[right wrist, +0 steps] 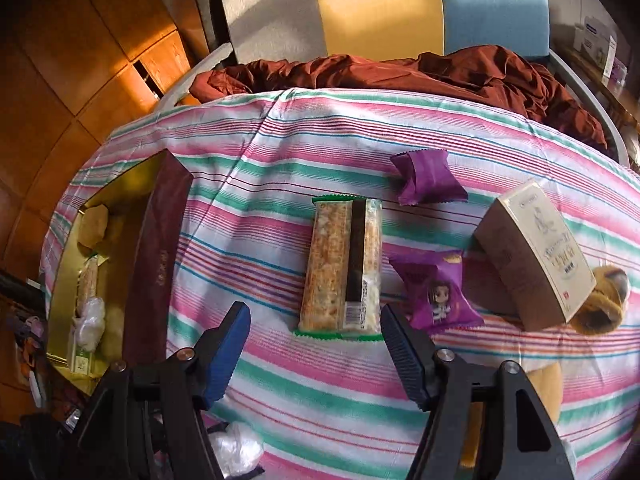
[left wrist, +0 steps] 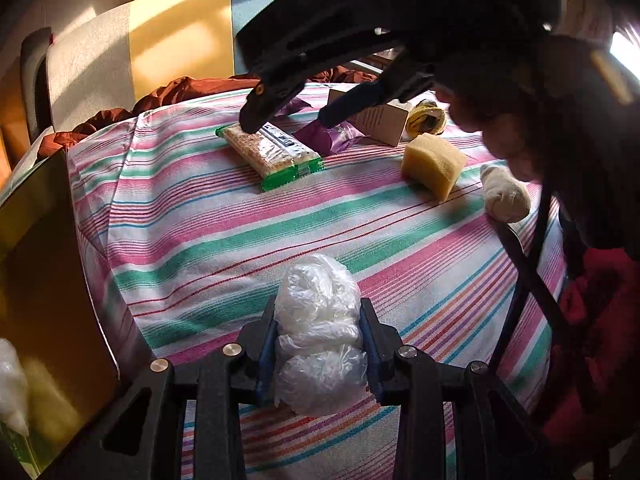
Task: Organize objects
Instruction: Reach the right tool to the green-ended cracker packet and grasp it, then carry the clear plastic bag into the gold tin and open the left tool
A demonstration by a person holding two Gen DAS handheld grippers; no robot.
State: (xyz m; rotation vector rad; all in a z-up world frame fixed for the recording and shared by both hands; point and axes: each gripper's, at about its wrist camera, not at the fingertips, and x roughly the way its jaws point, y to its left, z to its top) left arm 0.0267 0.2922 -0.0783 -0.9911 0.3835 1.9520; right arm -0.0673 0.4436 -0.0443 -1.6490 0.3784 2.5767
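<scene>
My left gripper is shut on a crumpled clear plastic bag, held just above the striped cloth. My right gripper is open and hovers over a green-edged cracker pack, its fingers either side of the pack's near end. In the left wrist view the right gripper hangs over that pack. A dark red box with a gold inside stands open at the left and holds several items.
Two purple snack packets, a beige carton and a yellow plush lie right of the pack. A yellow sponge and a cream sock ball sit near the right edge. A brown blanket and a chair are behind.
</scene>
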